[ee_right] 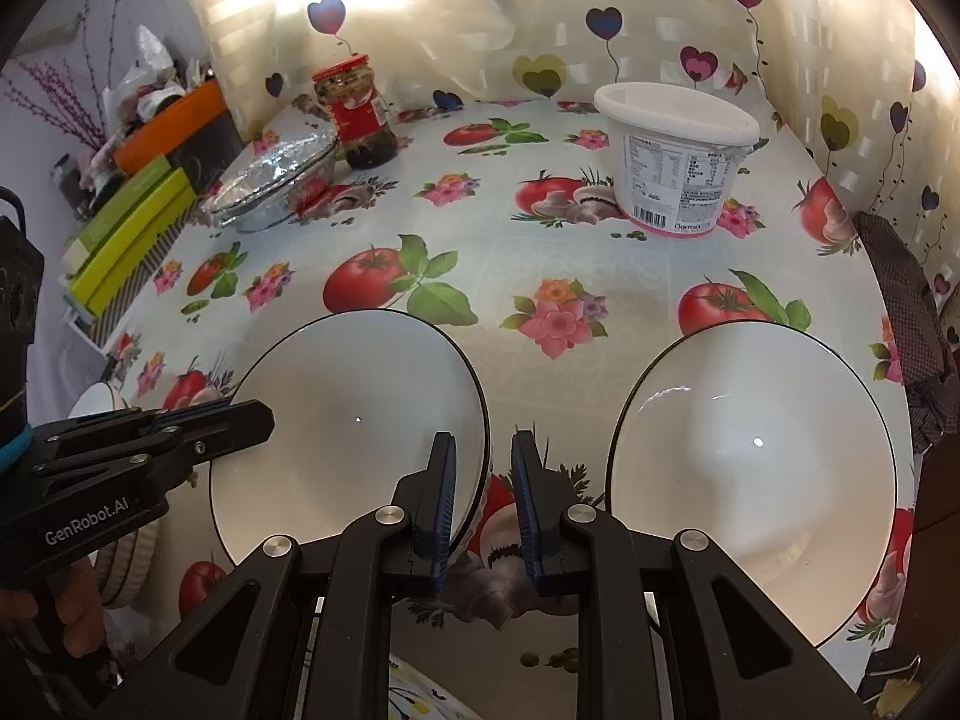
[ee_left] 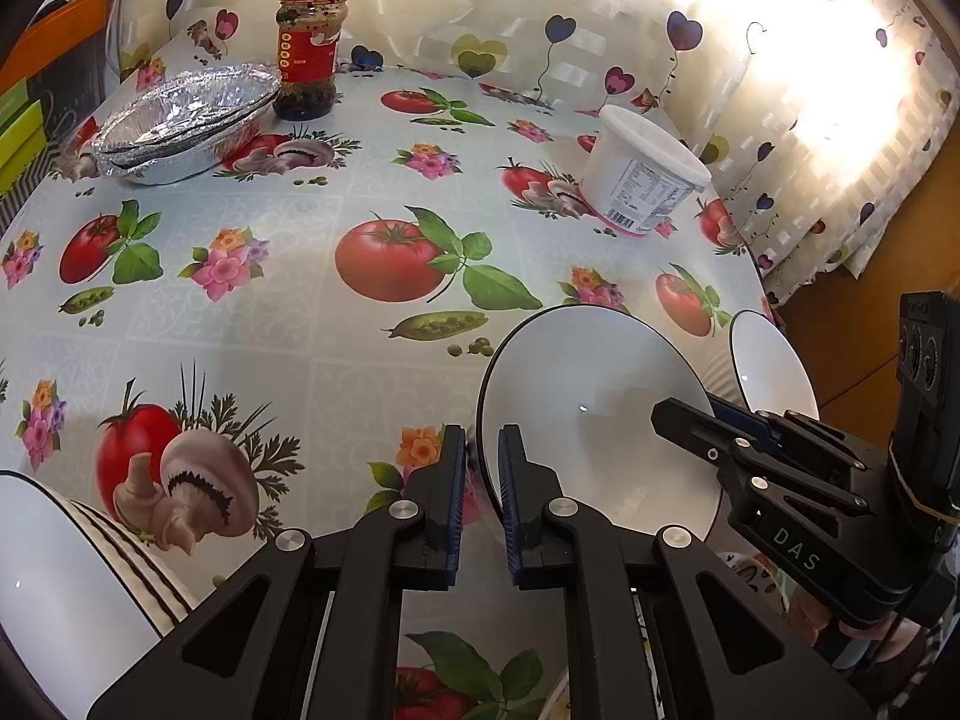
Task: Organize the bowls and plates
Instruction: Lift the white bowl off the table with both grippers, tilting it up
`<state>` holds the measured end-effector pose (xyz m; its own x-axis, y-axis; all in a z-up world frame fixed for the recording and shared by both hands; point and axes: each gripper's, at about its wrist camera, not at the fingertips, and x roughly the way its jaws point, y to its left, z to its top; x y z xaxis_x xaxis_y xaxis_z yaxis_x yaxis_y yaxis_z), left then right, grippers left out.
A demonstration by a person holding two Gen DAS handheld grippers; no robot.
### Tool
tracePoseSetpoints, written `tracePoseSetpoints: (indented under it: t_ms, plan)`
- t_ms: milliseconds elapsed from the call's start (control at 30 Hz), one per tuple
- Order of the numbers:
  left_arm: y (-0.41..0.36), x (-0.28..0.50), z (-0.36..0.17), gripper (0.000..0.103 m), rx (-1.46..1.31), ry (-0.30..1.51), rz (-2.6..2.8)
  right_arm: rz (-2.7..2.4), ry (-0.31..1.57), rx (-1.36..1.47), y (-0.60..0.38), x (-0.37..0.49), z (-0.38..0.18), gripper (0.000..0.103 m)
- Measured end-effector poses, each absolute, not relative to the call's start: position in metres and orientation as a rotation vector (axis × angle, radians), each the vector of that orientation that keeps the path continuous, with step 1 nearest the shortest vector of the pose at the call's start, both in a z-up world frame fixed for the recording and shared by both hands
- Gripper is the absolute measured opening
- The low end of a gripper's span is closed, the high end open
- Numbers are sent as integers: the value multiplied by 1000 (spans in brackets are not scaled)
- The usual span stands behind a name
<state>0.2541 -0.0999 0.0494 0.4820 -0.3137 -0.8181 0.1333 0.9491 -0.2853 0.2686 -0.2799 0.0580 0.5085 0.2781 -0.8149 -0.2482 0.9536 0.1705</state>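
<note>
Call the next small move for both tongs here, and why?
Probably lift the gripped bowl a little, keeping it level. The left tongs are shut on one rim, the right tongs straddle the opposite rim, and the other bowl sits apart beside it, free for nesting.

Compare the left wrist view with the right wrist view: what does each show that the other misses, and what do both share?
Left wrist only: a ribbed, striped white dish at its lower left.

Right wrist only: the whole second black-rimmed white bowl, stacked green boxes and a dark dotted cloth.

Both: the nearer black-rimmed white bowl gripped at opposite rims by both grippers, the red-lidded glass jar, foil trays and white plastic tub.
</note>
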Motion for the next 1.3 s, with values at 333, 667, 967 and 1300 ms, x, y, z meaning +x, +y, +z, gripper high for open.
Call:
tracePoseSetpoints:
  t_ms: [333,667,967,1300]
  plan:
    - [-101,253,49,11,-188,1030,-265,296,982,44,-277,268,58,12]
    - [-100,250,62,11,-183,1000,-261,282,970,66,-278,263,72,8]
    - [-102,244,77,11,-165,971,-266,271,941,93,-281,254,88,8]
    - [-106,227,101,11,-160,922,-296,264,899,114,-288,236,111,8]
